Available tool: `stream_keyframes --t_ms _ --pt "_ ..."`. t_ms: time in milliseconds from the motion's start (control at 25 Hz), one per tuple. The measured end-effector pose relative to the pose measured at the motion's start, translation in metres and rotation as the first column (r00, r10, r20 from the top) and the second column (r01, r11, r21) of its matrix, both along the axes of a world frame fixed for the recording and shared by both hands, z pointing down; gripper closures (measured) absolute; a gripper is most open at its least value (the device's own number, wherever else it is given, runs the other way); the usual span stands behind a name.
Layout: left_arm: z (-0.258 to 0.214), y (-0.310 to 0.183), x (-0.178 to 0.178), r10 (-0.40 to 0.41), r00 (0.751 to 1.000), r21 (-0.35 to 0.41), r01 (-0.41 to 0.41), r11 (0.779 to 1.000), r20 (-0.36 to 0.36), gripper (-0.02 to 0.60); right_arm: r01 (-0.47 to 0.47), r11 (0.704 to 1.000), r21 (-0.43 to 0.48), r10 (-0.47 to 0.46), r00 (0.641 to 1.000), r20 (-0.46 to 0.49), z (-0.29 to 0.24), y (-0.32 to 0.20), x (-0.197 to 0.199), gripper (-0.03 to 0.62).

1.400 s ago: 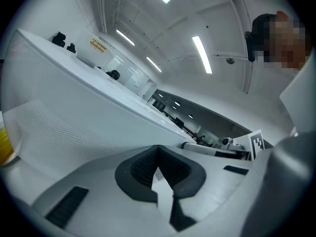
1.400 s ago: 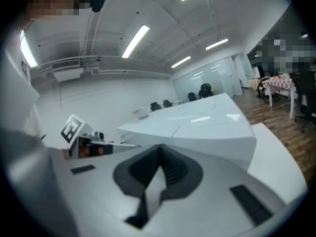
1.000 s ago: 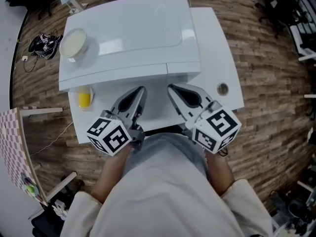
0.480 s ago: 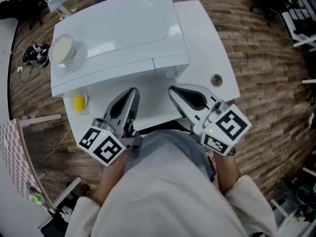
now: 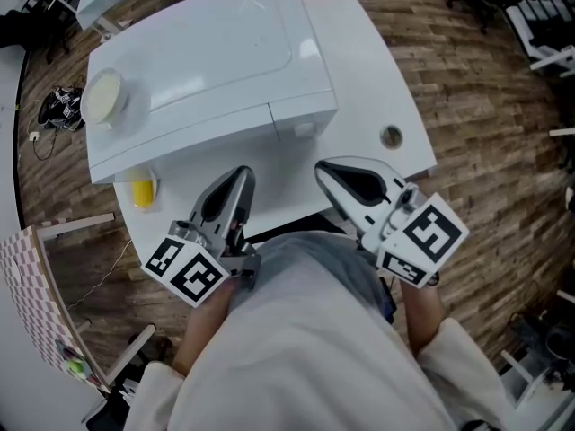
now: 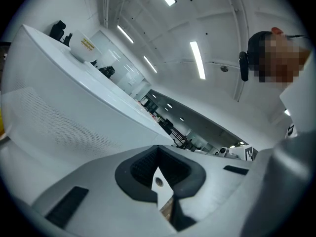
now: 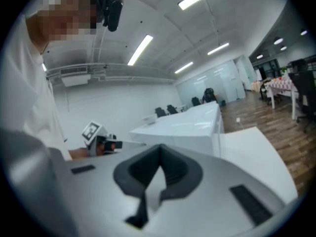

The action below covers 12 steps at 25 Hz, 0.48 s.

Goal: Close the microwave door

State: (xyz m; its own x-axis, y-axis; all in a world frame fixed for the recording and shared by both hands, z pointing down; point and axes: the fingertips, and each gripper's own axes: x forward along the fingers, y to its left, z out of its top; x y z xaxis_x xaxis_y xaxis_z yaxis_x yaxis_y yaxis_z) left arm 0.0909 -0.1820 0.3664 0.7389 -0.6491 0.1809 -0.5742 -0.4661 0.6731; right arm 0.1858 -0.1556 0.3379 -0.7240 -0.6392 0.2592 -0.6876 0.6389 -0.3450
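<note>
The white plastic left gripper (image 5: 239, 176) and right gripper (image 5: 323, 169) both have jaws pressed together, empty. The boxy white microwave (image 5: 207, 61) stands just ahead of them, door shut.

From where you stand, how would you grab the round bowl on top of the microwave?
Probably by its rim, coming down from above with the left gripper, the nearer one. The bowl stands upright near the left edge of the microwave top, and its sides narrow downward, so the rim catches best.
</note>
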Motion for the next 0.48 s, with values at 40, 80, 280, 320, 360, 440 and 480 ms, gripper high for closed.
stream_keyframes --t_ms 40,80,280,320,360,440,480 --pt "-0.0001 0.0008 0.0013 0.001 1.0 0.0 -0.001 1.0 0.002 0.563 -0.001 1.0 -0.005 0.001 1.0 0.002 0.0009 0.001 0.0015 0.572" --pt "-0.0004 0.0015 0.0024 0.002 1.0 0.002 -0.002 1.0 0.004 0.563 -0.003 1.0 -0.009 0.003 1.0 0.003 0.0019 0.002 0.0029 0.572" --pt "0.0013 0.0022 0.0029 0.003 1.0 -0.004 -0.003 1.0 0.01 0.563 -0.007 1.0 -0.025 0.007 1.0 0.012 0.0042 0.0044 0.0034 0.572" --pt "0.0021 0.0023 0.0022 0.003 1.0 -0.006 -0.003 1.0 0.009 0.563 -0.007 1.0 -0.026 0.007 1.0 0.014 0.0048 0.0046 0.0022 0.572" --pt "0.0027 0.0024 0.0015 0.004 1.0 -0.007 -0.004 1.0 0.009 0.563 -0.005 1.0 -0.028 0.006 1.0 0.014 0.0053 0.0048 0.0007 0.572" --pt "0.0033 0.0023 -0.0002 0.005 1.0 -0.008 -0.005 1.0 0.009 0.563 -0.001 1.0 -0.03 0.002 1.0 0.014 0.0063 0.0047 -0.0025 0.572" --pt "0.0034 0.0021 -0.001 0.005 1.0 -0.008 -0.005 1.0 0.009 0.563 0.001 1.0 -0.03 -0.001 1.0 0.013 0.0068 0.0045 -0.0042 0.572"
